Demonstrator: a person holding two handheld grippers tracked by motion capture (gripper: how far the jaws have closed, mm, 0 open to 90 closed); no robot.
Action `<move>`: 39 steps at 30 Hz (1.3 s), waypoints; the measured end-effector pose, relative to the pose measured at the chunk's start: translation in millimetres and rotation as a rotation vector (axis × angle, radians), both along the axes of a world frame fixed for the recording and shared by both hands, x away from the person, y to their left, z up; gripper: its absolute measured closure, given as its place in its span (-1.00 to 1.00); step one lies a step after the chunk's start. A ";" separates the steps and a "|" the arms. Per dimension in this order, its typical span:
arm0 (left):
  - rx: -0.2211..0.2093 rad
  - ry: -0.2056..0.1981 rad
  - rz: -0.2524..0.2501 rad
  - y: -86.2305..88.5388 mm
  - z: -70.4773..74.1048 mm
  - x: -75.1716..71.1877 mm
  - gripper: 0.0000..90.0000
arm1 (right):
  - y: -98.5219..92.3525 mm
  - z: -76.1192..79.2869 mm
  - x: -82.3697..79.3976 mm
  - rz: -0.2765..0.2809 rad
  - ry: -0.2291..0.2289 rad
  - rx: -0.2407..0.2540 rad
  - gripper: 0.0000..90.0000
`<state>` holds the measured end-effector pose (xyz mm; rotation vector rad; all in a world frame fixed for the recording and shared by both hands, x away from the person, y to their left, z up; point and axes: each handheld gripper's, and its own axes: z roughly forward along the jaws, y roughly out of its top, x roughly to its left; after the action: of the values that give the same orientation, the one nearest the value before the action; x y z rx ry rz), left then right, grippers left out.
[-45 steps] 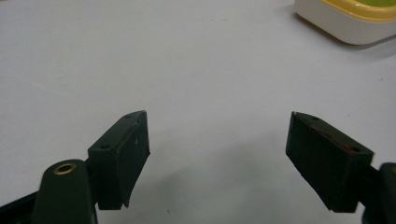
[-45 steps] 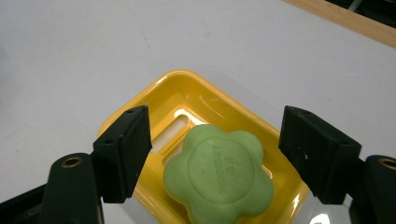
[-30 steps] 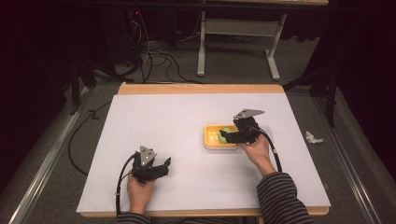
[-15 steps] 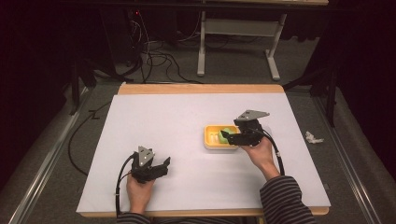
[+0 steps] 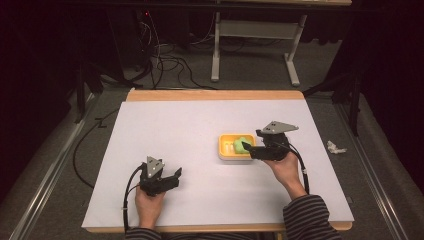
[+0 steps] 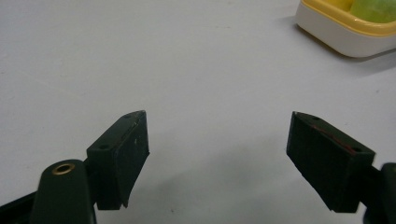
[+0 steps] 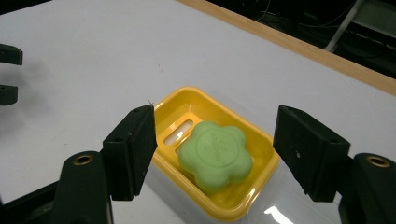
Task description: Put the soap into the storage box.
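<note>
A green flower-shaped soap lies tilted in a yellow soap dish on a white base, right of the table's middle. My right gripper hovers at the dish's right end and points left over it. Its jaws have just been closing, but in the right gripper view they still stand apart on either side of the soap without touching it. My left gripper rests low near the front left, open, with bare table between its jaws. The dish shows at that view's top right.
The table is covered in a white sheet with a wooden edge at the back. A crumpled white scrap lies on the floor to the right. Cables and a metal stand are on the floor behind the table.
My right gripper has drawn a little to the right and up from the dish, and more of the green soap now shows. The left gripper has stayed put.
</note>
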<state>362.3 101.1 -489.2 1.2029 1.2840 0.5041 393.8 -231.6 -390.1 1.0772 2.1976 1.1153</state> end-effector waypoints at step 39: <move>-0.028 -0.008 0.005 2.2 1.3 -0.6 -0.53 | -33.1 5.1 -40.2 -0.036 -0.062 0.070 -0.32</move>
<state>361.7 103.3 -487.9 1.1740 1.2836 0.4924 353.7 -264.7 -384.9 1.0922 2.0968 1.2022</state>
